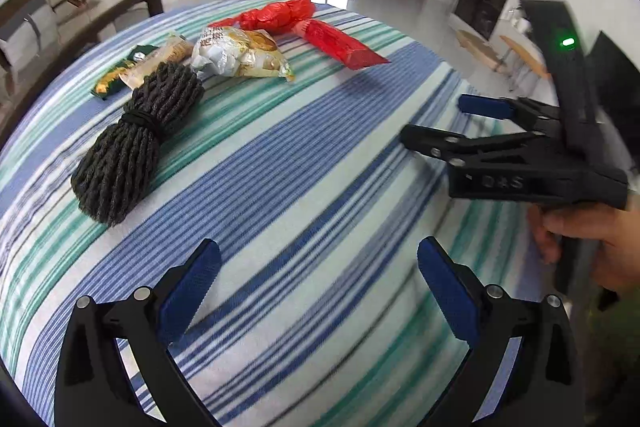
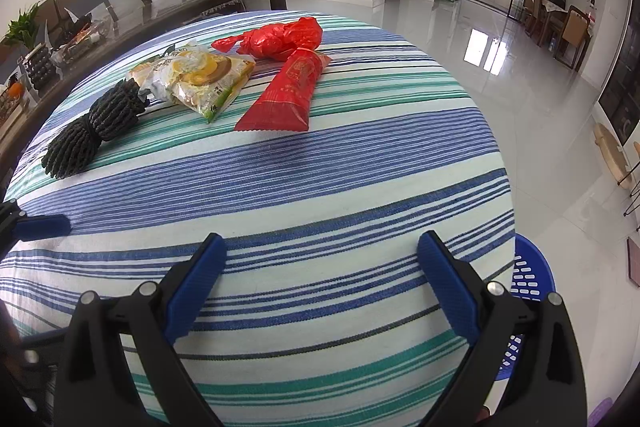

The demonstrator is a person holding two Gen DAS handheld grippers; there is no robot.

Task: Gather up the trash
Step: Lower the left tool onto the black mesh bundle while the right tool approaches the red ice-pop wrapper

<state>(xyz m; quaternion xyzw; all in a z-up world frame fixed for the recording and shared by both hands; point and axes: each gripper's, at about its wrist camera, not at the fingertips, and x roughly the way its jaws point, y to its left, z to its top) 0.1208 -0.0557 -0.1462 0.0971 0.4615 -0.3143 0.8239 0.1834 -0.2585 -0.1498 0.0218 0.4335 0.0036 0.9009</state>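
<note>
- Currently both grippers hover empty over the striped desk (image 2: 360,163): left gripper (image 1: 320,291) spread wide and released, right gripper (image 2: 322,283) the same.
- Trash sits at the far side of the desk: red wrapper (image 2: 288,95) nearest the right gripper, yellow snack bag (image 2: 200,79) just left of it, crumpled red plastic bag (image 2: 280,37) behind and touching the wrapper's far end.
- Black rope bundle (image 1: 132,143) lies left, touching the snack bag; probably not trash, so leave it.
- Likely step: reach for the first piece. I'd take the red wrapper with the right gripper, come in low, pinch across its narrow width and lift clear before swinging away.
- Blue perforated basket (image 2: 528,279) beside the desk edge shows only in the right view; likely the bin.
- Left view alone shows a green-and-gold wrapper (image 1: 132,67) behind the rope, plus the right gripper from the side with the hand (image 1: 592,243) holding it.
</note>
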